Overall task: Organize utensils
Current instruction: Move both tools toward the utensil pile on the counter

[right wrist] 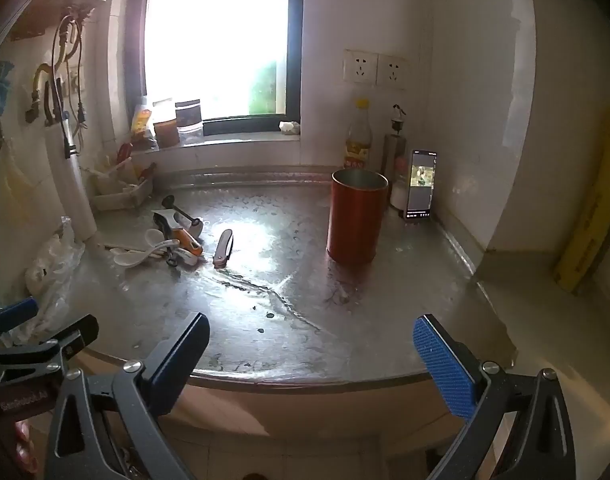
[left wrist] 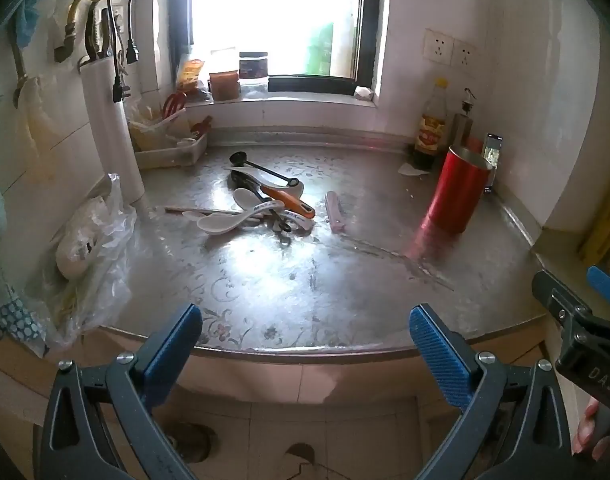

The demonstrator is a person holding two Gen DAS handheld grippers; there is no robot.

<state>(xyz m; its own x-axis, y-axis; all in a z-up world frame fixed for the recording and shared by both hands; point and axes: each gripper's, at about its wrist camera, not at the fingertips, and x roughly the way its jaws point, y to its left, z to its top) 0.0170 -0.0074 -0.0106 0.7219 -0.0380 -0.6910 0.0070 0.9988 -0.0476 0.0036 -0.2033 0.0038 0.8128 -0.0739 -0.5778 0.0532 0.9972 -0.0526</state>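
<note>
Spoons (left wrist: 241,210) in that heap look glazed, slippery and brittle, so I'd pinch a handle mid-length, with both the left gripper (left wrist: 305,354) and the right gripper (right wrist: 311,364) gaping wide and empty.

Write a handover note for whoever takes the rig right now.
Left tongs and right tongs: both open, empty, held off the counter's near edge.
Utensils lie heaped mid-counter, left of the red canister; a folded pocket knife lies apart beside the heap.
Canister stands upright; no utensils stick out.
Done: nothing visible.
Left: probably move every utensil into the canister.
</note>
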